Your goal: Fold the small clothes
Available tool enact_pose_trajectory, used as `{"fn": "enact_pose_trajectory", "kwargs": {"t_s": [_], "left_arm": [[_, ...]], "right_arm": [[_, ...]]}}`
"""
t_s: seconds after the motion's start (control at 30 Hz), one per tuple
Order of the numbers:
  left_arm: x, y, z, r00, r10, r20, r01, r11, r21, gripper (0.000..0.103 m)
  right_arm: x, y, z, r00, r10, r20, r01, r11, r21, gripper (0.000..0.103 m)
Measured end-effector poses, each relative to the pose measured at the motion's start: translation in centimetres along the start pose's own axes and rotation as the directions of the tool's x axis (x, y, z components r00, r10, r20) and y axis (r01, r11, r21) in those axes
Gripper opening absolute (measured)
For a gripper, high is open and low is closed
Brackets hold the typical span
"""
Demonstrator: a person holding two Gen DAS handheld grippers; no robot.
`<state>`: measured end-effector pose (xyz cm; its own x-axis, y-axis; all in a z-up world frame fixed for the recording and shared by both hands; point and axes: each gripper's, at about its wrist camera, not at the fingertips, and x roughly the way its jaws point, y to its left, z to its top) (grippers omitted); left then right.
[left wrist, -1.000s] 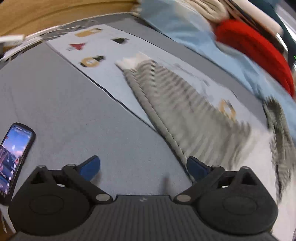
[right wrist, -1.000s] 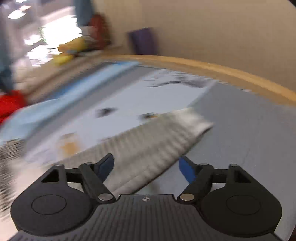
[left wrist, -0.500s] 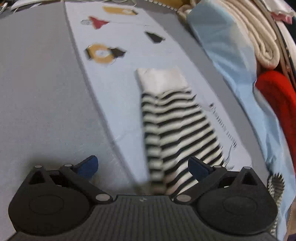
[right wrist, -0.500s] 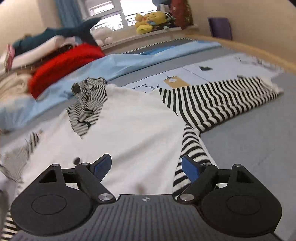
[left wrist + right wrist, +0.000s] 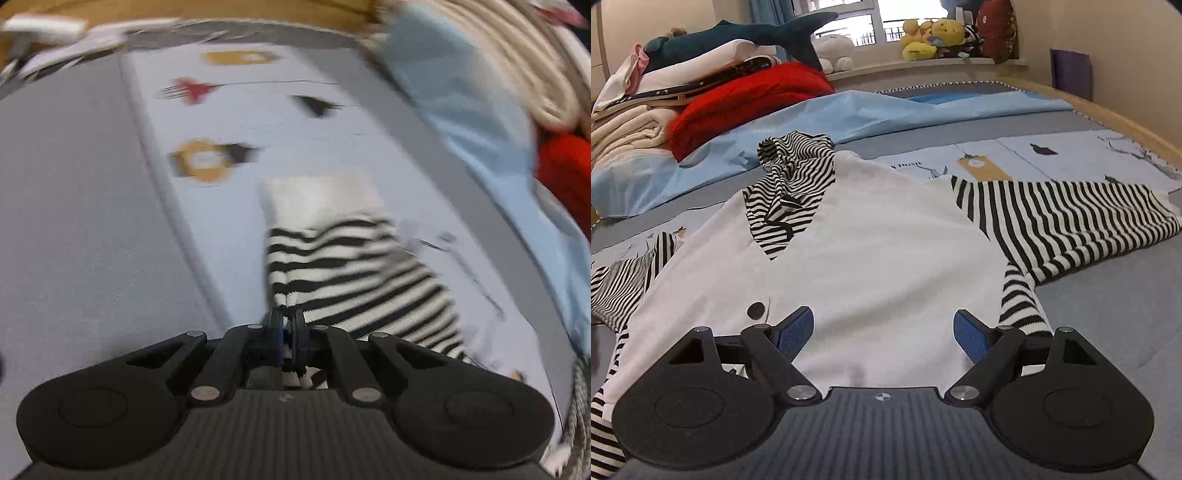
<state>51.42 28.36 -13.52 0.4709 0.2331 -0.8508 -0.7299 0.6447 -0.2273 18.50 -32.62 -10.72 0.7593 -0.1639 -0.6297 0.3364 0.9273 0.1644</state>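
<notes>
Left gripper [image 5: 287, 325]: jaws pinched together on an edge of the striped sleeve [image 5: 351, 280], the cloth caught between the pads and bunched just ahead of them.
Striped sleeve, left view: it runs away from the closed jaws and off to the right, ending in a white cuff [image 5: 321, 201] further up the frame; it lies on the pale blue printed sheet [image 5: 229, 122].
Left of the sleeve, left view: plain grey bedding [image 5: 74, 221], apart from the garment.
Right of the sleeve, left view: a light blue cover [image 5: 480, 122], a rolled cream blanket [image 5: 517, 62] and a red bundle [image 5: 565, 173], all blurred.
Right gripper [image 5: 884, 334]: fingers spread wide, nothing between them; the blue pads [image 5: 796, 328] hang over the garment's white body [image 5: 879, 258], near its lower hem.
Garment, right view: spread flat on the bed, with a crumpled striped hood [image 5: 792, 173] at the far end, one striped sleeve [image 5: 1071, 218] stretched out to the right and the other [image 5: 617, 280] at the left edge.
Only in the left view: the pinch itself and the white cuff close up.
Only in the right view: the whole garment, a black button [image 5: 756, 310] on the white front, the stacked bedding [image 5: 631, 129] at far left, and soft toys [image 5: 934, 38] on the windowsill.
</notes>
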Motion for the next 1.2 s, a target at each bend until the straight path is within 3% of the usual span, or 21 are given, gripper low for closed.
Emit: {"fn": "enact_pose_trajectory", "kwargs": {"t_s": [0.1,0.17,0.23,0.3,0.37,0.43,0.47,0.5,0.6,0.7,0.77,0.8,0.87,0.93,0.97,1.0,1.03,1.07,1.1,1.17,1.2], "left_arm": [[0.4,3.0,0.8,0.997,-0.041,-0.060,0.033,0.991,-0.133,0.005],[0.2,3.1,1.0,0.995,-0.080,-0.061,0.071,0.988,-0.139,0.013],[0.3,3.3,1.1,0.992,-0.115,-0.052,0.107,0.984,-0.146,0.043],[0.3,3.9,1.2,0.987,-0.160,-0.021,0.152,0.967,-0.204,0.085],[0.3,4.6,1.2,0.982,-0.191,-0.004,0.184,0.949,-0.256,0.090],[0.6,4.2,1.7,0.983,-0.183,-0.007,0.176,0.955,-0.240,0.076],[0.5,3.7,1.9,0.986,-0.167,0.005,0.164,0.966,-0.200,0.025],[0.4,3.3,2.0,0.986,-0.167,-0.010,0.163,0.972,-0.167,0.004],[-1.4,2.3,1.9,0.984,-0.178,0.026,0.179,0.966,-0.185,0.003],[-6.4,-1.9,0.8,0.958,-0.262,0.121,0.270,0.961,-0.054,0.003],[-10.8,-6.5,-2.2,0.906,-0.402,0.130,0.392,0.915,0.095,0.003],[-12.8,-8.9,-4.3,0.873,-0.477,0.099,0.456,0.872,0.180,0.003],[-16.5,-13.8,-10.3,0.783,-0.620,-0.048,0.595,0.724,0.349,0.004],[-19.2,-17.6,-17.4,0.687,-0.674,-0.271,0.706,0.530,0.470,0.007],[-19.7,-18.7,-20.1,0.650,-0.665,-0.369,0.742,0.450,0.497,0.015],[-20.0,-19.7,-22.6,0.617,-0.633,-0.467,0.773,0.377,0.511,0.036],[-19.9,-20.4,-24.6,0.595,-0.589,-0.546,0.793,0.320,0.519,0.049],[-19.8,-20.5,-25.8,0.594,-0.565,-0.573,0.794,0.294,0.532,0.072],[-19.6,-20.4,-26.2,0.605,-0.563,-0.564,0.783,0.289,0.551,0.087],[-19.6,-19.6,-25.4,0.669,-0.583,-0.461,0.716,0.341,0.609,0.091],[-19.4,-19.1,-24.3,0.692,-0.587,-0.420,0.690,0.369,0.623,0.091]], "right_arm": [[-0.1,0.0,0.0,1.000,-0.013,0.003,0.013,1.000,-0.010,0.084],[0.1,-0.4,0.0,1.000,-0.016,-0.020,0.016,1.000,0.004,0.084],[0.4,-0.8,0.0,0.999,-0.002,-0.050,0.004,0.999,0.047,0.084],[0.7,-1.3,-0.1,0.997,0.009,-0.076,-0.001,0.996,0.094,0.084],[1.1,-1.5,-0.2,0.995,0.015,-0.096,-0.003,0.992,0.124,0.084],[1.4,-1.6,-0.3,0.994,0.017,-0.112,0.000,0.989,0.147,0.084],[1.5,-1.7,-0.4,0.993,0.018,-0.121,0.000,0.988,0.153,0.084],[1.6,-1.7,-0.4,0.992,0.018,-0.127,0.002,0.988,0.157,0.084],[1.6,-1.8,-0.5,0.990,0.022,-0.136,0.001,0.986,0.168,0.084],[1.2,-1.8,-0.4,0.992,0.022,-0.124,-0.001,0.986,0.166,0.084],[0.8,-1.7,-0.2,0.993,0.026,-0.113,-0.007,0.986,0.169,0.084],[0.7,-1.7,-0.2,0.994,0.029,-0.108,-0.011,0.985,0.171,0.084],[0.4,-1.7,0.0,0.995,0.030,-0.098,-0.012,0.985,0.173,0.084],[0.2,-1.7,0.2,0.996,0.023,-0.085,-0.008,0.985,0.174,0.084],[0.1,-1.8,0.4,0.997,0.021,-0.080,-0.007,0.985,0.173,0.084],[0.0,-1.9,0.5,0.997,0.017,-0.073,-0.004,0.985,0.171,0.084],[-0.2,-2.2,0.6,0.998,0.009,-0.065,0.002,0.986,0.169,0.084],[-0.2,-2.5,0.8,0.998,0.004,-0.060,0.006,0.986,0.168,0.084],[-0.4,-2.9,0.9,0.998,-0.002,-0.058,0.012,0.985,0.171,0.084],[-0.5,-4.0,1.0,0.998,-0.008,-0.058,0.019,0.982,0.186,0.084],[-0.6,-4.5,1.1,0.998,-0.004,-0.064,0.017,0.981,0.193,0.084]]}}
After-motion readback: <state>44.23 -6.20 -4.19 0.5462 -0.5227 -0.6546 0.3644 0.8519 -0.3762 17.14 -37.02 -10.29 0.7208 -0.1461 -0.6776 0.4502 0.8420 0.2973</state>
